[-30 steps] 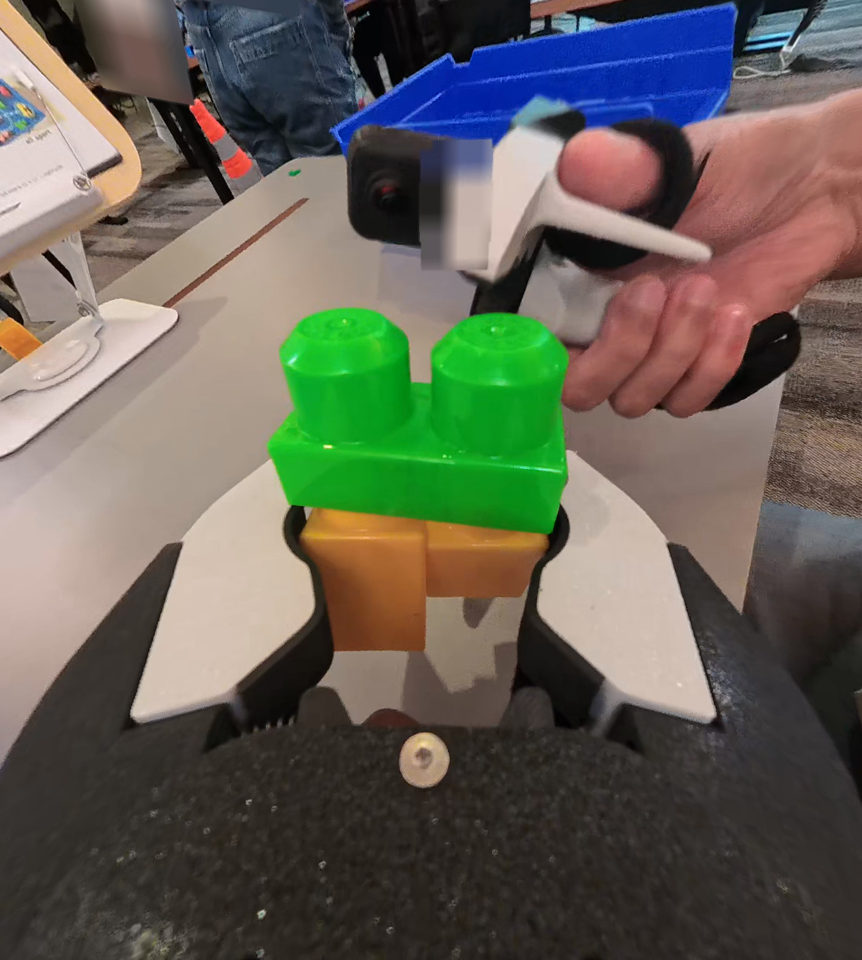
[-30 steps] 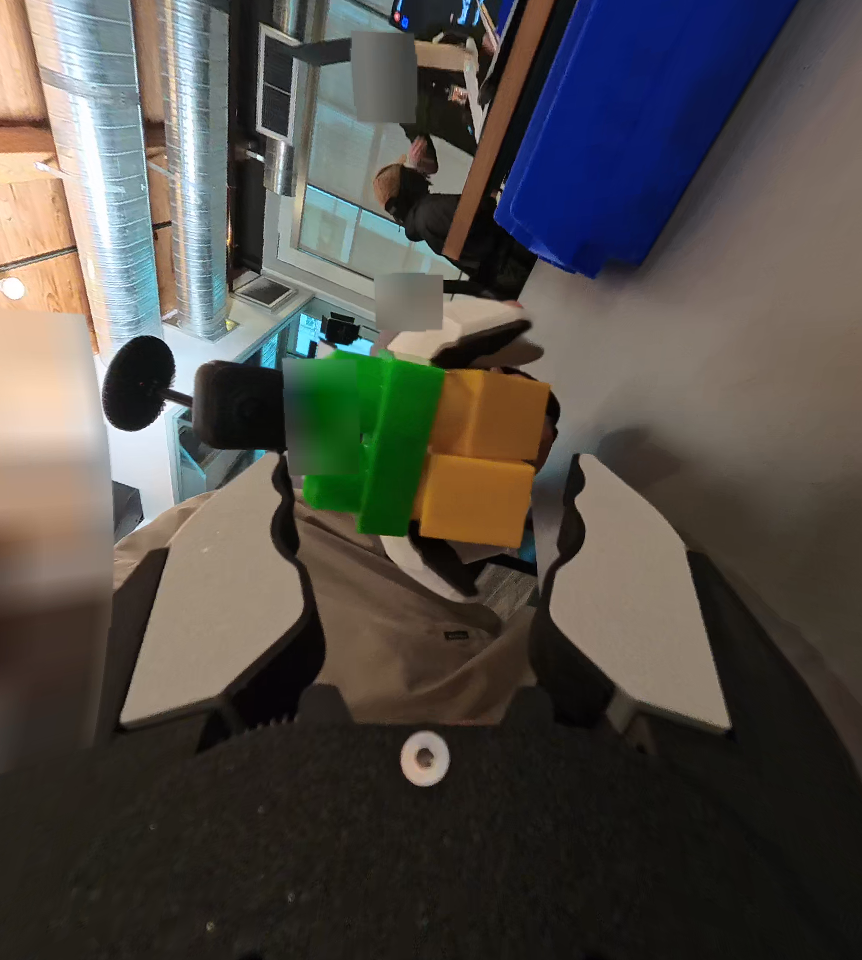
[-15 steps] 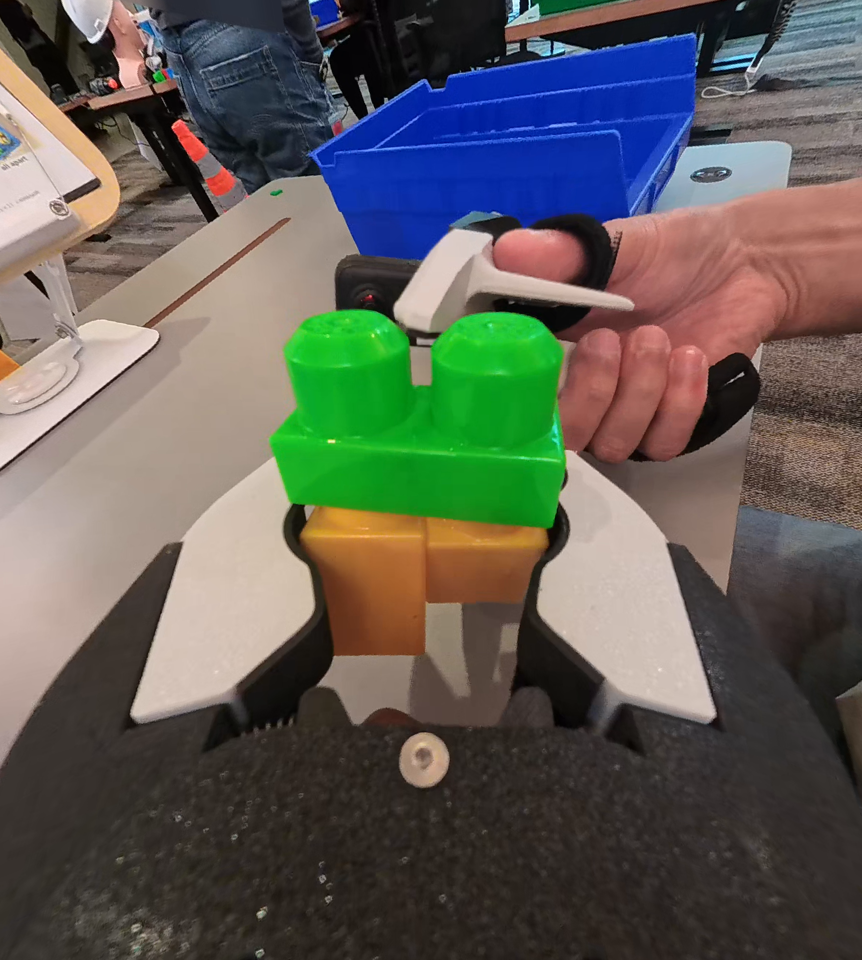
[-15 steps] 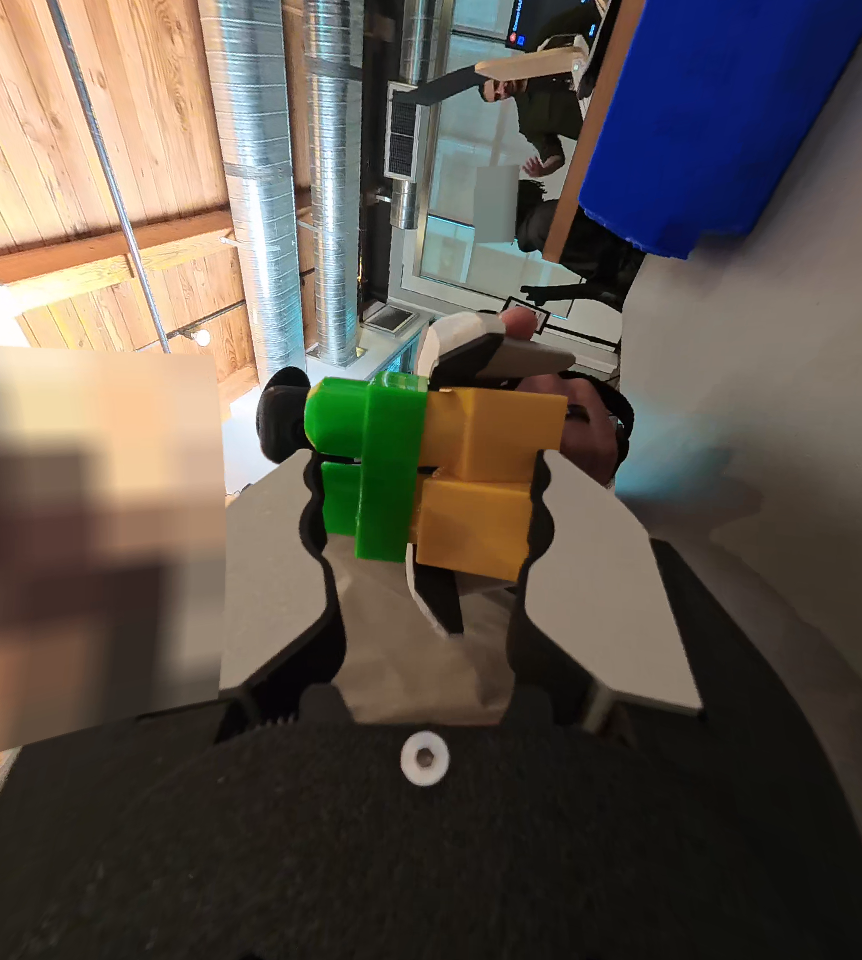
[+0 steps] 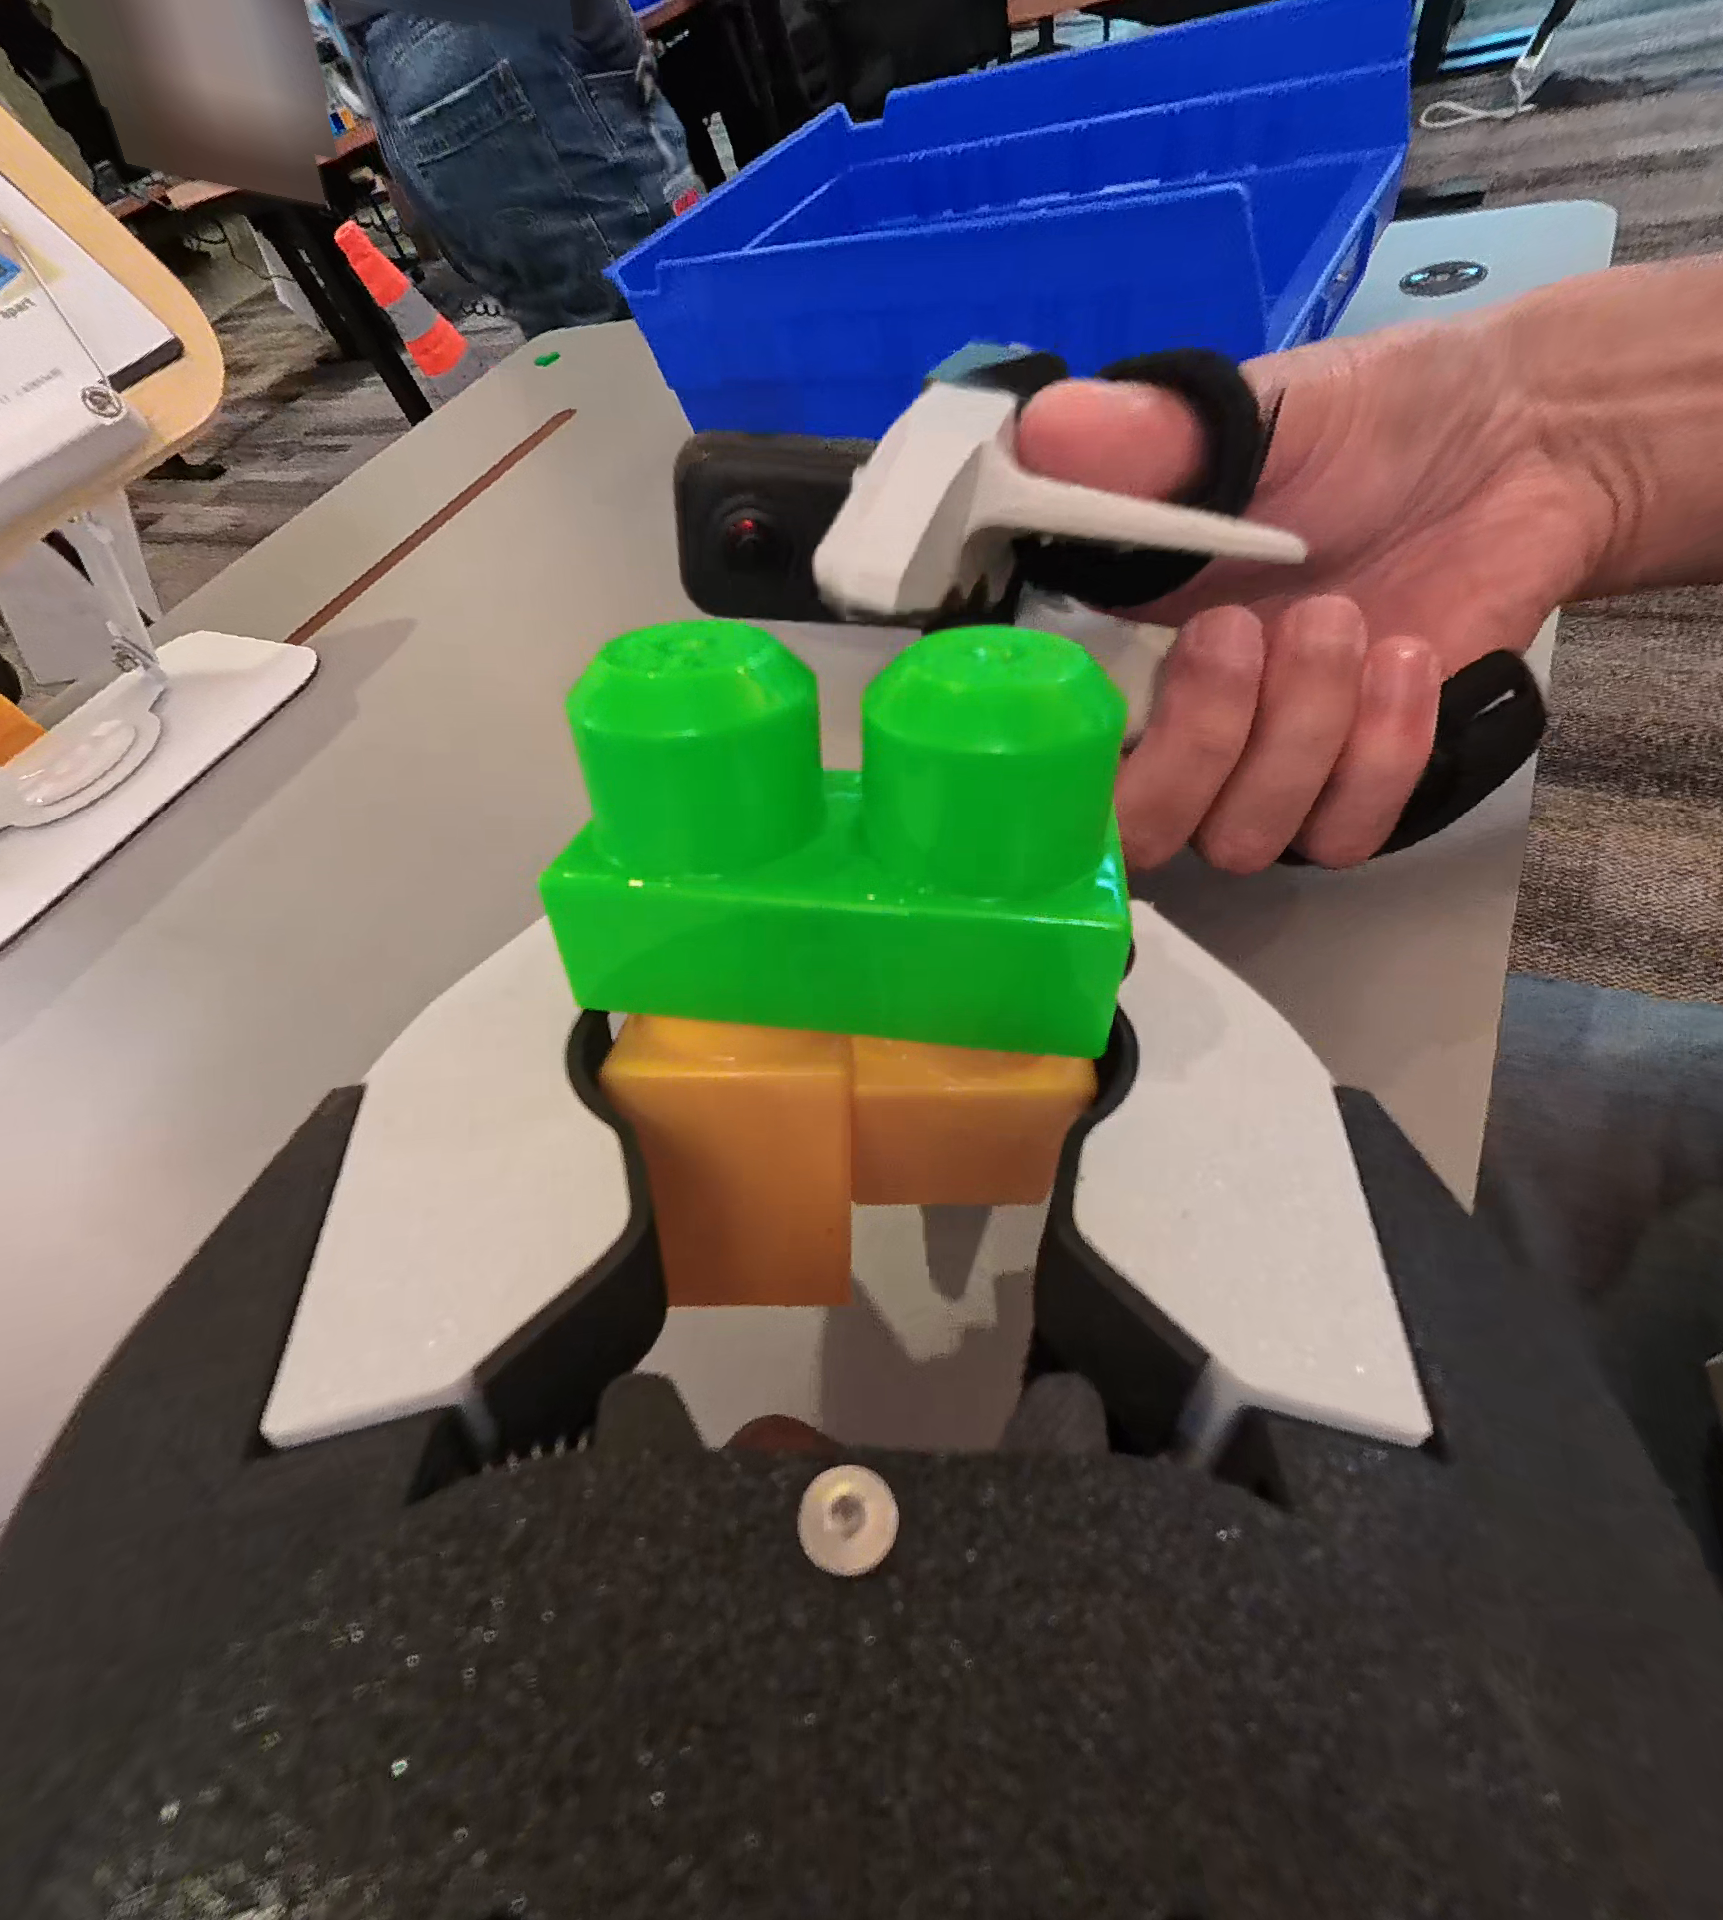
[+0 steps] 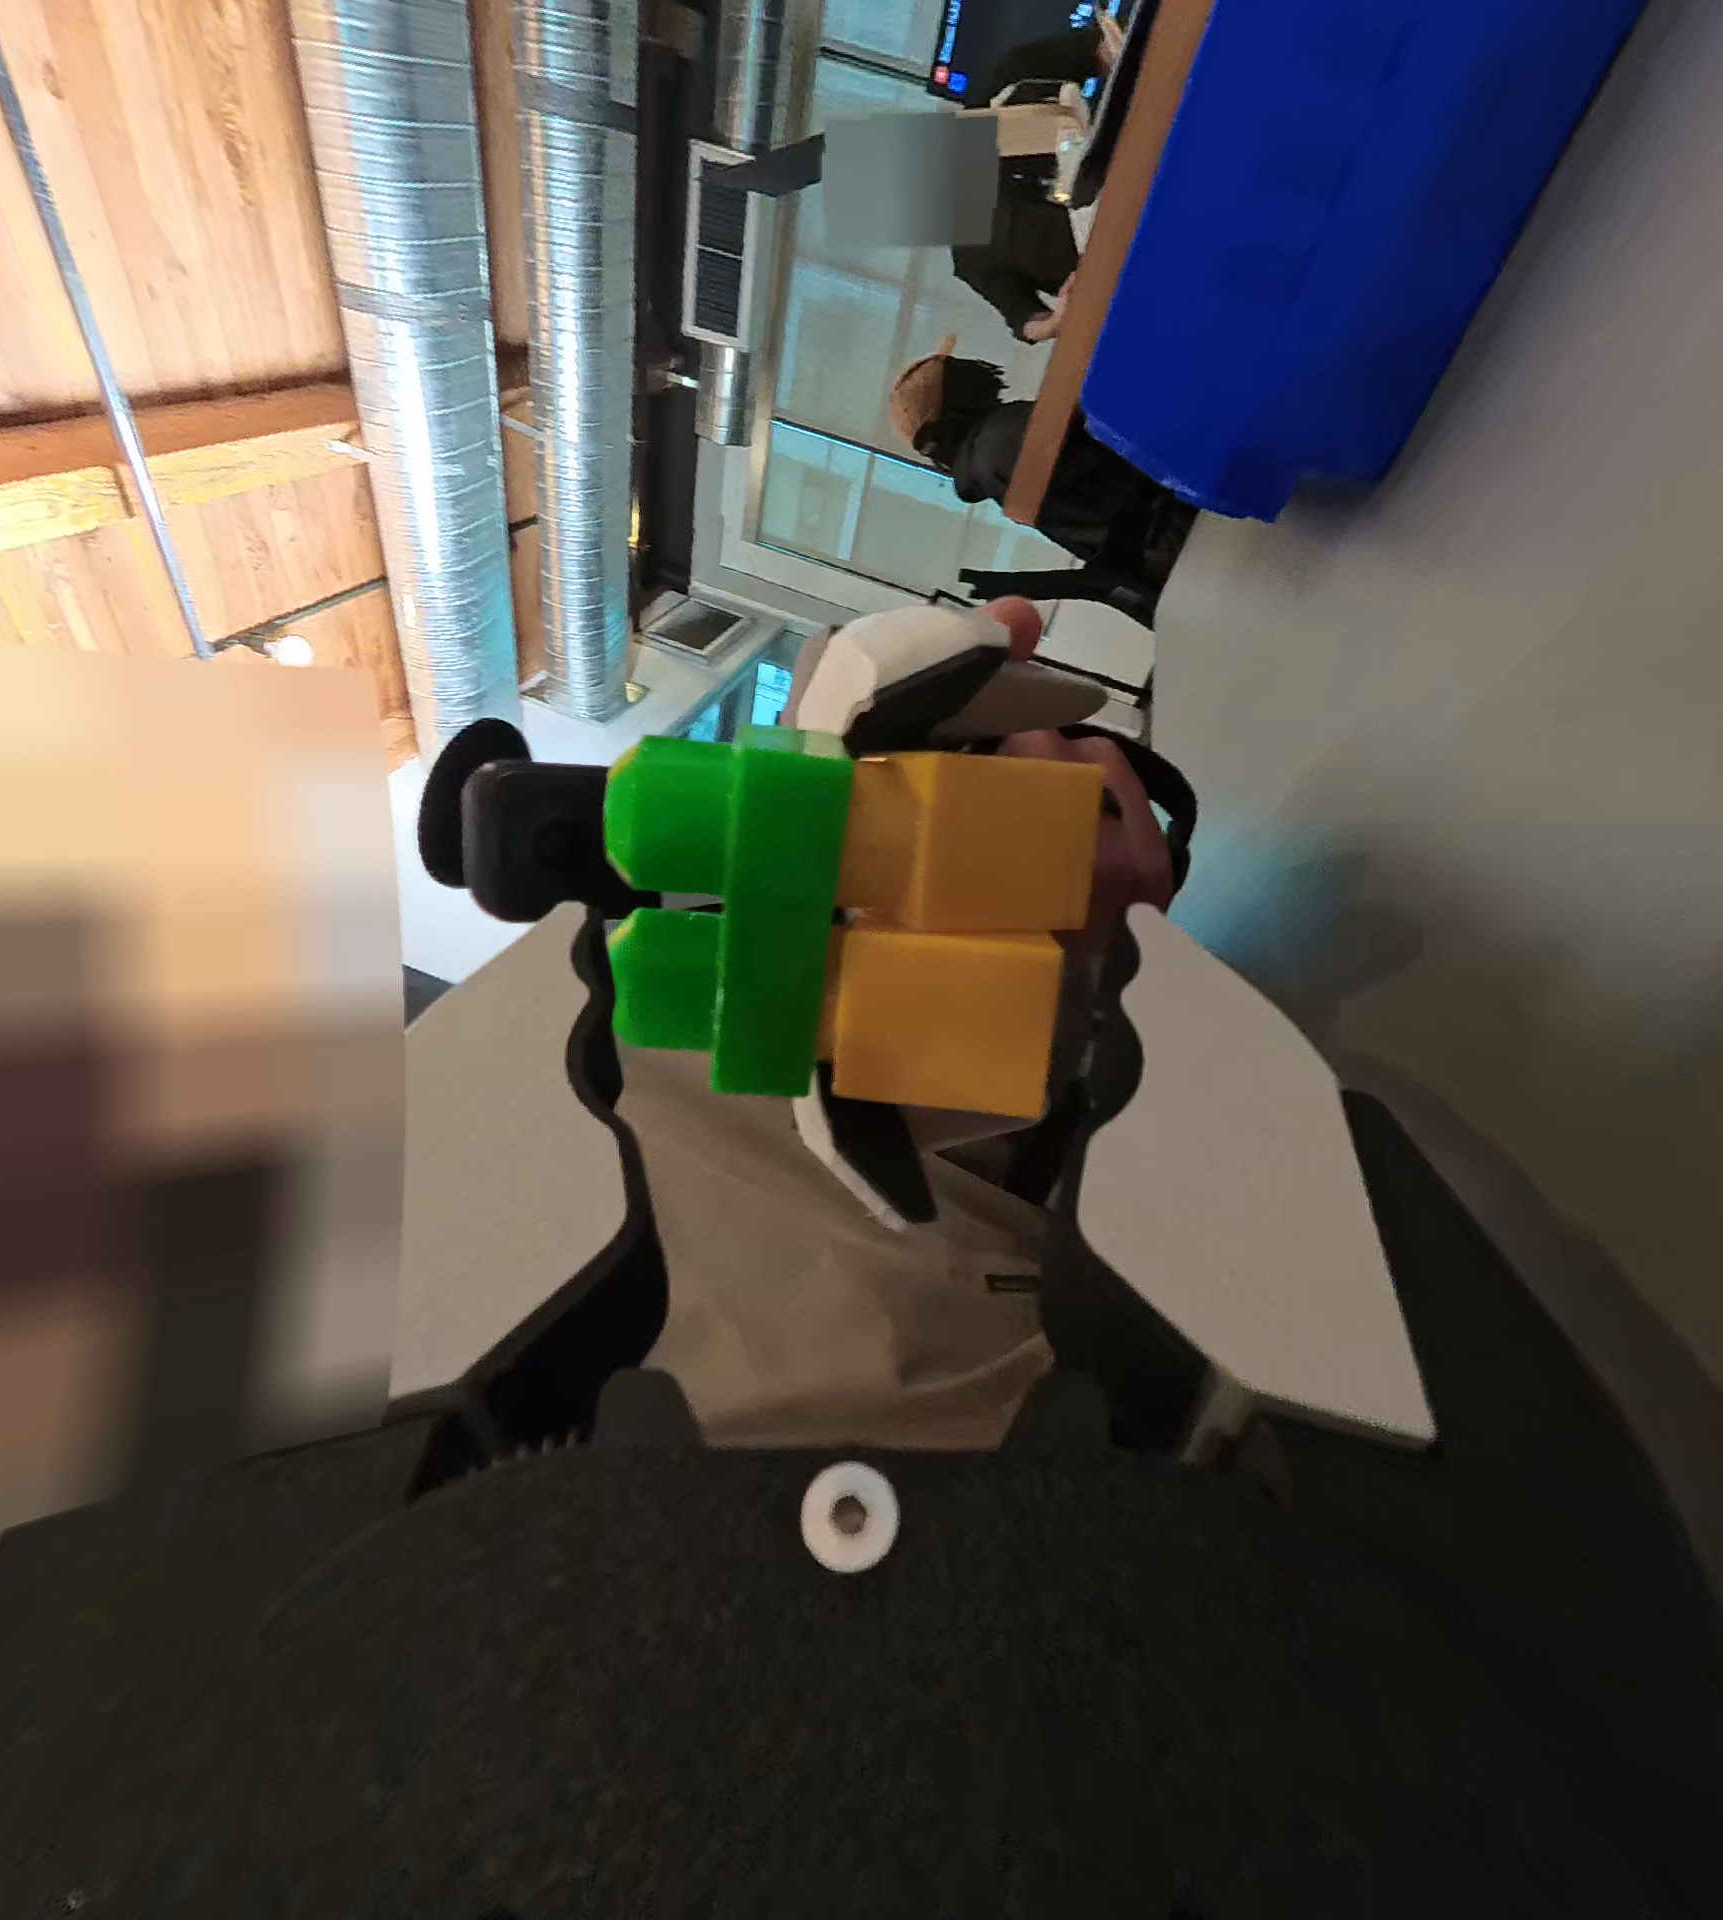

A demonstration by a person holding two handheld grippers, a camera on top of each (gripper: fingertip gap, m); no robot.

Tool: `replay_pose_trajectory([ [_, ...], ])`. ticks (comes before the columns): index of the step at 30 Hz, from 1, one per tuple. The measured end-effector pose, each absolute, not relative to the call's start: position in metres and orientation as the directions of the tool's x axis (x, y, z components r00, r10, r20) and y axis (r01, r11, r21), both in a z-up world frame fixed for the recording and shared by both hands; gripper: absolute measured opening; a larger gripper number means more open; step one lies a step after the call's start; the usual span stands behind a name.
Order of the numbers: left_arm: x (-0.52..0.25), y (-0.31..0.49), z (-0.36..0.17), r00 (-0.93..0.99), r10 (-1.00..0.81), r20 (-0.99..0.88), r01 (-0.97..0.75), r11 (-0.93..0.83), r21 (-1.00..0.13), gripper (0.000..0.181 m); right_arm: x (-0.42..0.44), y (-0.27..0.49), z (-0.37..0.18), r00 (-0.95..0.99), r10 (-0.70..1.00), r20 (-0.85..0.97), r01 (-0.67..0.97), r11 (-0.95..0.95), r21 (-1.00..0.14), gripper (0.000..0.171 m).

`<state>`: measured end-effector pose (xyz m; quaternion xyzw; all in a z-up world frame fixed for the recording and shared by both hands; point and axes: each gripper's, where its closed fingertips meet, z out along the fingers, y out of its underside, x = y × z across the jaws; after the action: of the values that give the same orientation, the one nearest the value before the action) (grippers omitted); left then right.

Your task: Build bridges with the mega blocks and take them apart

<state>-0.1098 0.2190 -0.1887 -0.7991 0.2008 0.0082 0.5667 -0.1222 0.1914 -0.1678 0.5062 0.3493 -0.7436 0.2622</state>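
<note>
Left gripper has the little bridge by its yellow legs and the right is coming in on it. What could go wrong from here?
1. The left gripper clamps only the two yellow blocks; pulling the green block could twist them out of the jaws.
2. The right gripper is rolled sideways, open, its jaws spanning studs to legs, so closing may grip the whole stack instead of the green block.
3. The bridge is held above the table; a freed piece could drop.

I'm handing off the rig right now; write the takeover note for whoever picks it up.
Left gripper: shut on the two yellow blocks, held above the grey table.
Right gripper: open, fingers either side of the bridge, not clamped.
Green two-stud block sits across both yellow blocks, so the small bridge is built.
Blue bin stands behind.
Left: pull the green block off, separate the yellow ones.
</note>
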Motion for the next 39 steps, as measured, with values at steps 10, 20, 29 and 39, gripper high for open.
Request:
replay_pose_trajectory([
  [10, -0.101, 0.222, -0.178, 0.917, -0.323, -0.232, -0.316, -0.236, -0.919, 0.089, -0.119, 0.185, -0.162, -0.371, -0.146, -0.917, 0.767, -0.605, -0.215, 0.071],
  [20, -0.105, 0.225, -0.186, 0.921, -0.329, -0.209, -0.304, -0.271, -0.913, 0.089, -0.121, 0.192, -0.168, -0.353, -0.198, -0.914, 0.756, -0.636, -0.155, 0.064],
  [29, -0.105, 0.227, -0.19, 0.926, -0.332, -0.182, -0.287, -0.301, -0.909, 0.089, -0.121, 0.194, -0.171, -0.344, -0.221, -0.913, 0.753, -0.645, -0.127, 0.064],
  [39, -0.108, 0.228, -0.188, 0.937, -0.31, -0.161, -0.26, -0.311, -0.914, 0.09, -0.122, 0.196, -0.17, -0.338, -0.249, -0.908, 0.75, -0.655, -0.099, 0.063],
])
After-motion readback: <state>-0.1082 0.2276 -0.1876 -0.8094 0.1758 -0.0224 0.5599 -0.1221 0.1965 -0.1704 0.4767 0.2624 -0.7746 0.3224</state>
